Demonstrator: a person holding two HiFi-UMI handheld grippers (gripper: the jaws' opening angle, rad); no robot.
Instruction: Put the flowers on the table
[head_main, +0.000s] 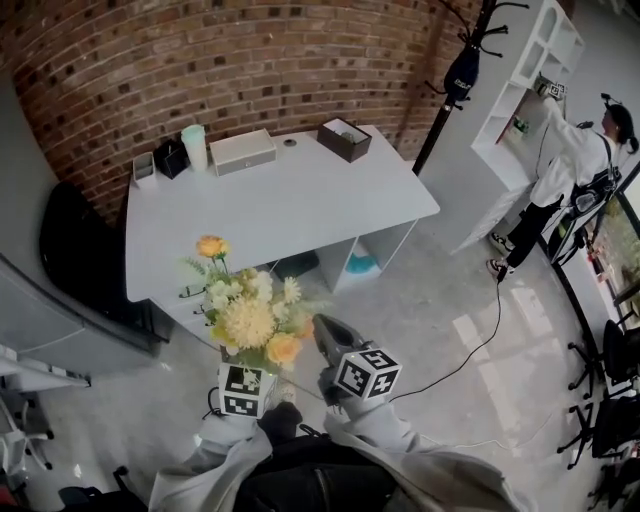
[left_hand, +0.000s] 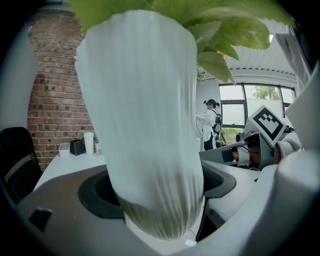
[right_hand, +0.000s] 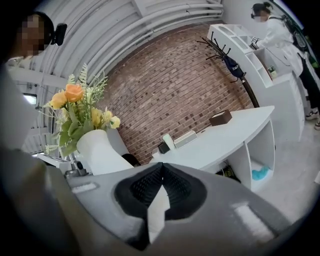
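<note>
A bunch of yellow, orange and cream flowers (head_main: 250, 318) stands in a white ribbed vase (left_hand: 145, 130). My left gripper (head_main: 249, 366) is shut on the vase, which fills the space between its jaws in the left gripper view. The vase hangs in the air in front of the white table (head_main: 300, 205), just short of its near edge. My right gripper (head_main: 322, 328) is beside the vase on the right, shut with nothing in it; its tips meet in the right gripper view (right_hand: 160, 170). That view also shows the vase (right_hand: 100, 150) to the left.
Along the table's back edge stand a black holder (head_main: 171, 158), a pale cup (head_main: 194, 146), a white box (head_main: 243, 152) and a brown box (head_main: 344, 139). A black chair (head_main: 80, 250) is at the left. A coat stand (head_main: 455, 80), white shelves (head_main: 520, 90) and a person (head_main: 575, 170) are at the right.
</note>
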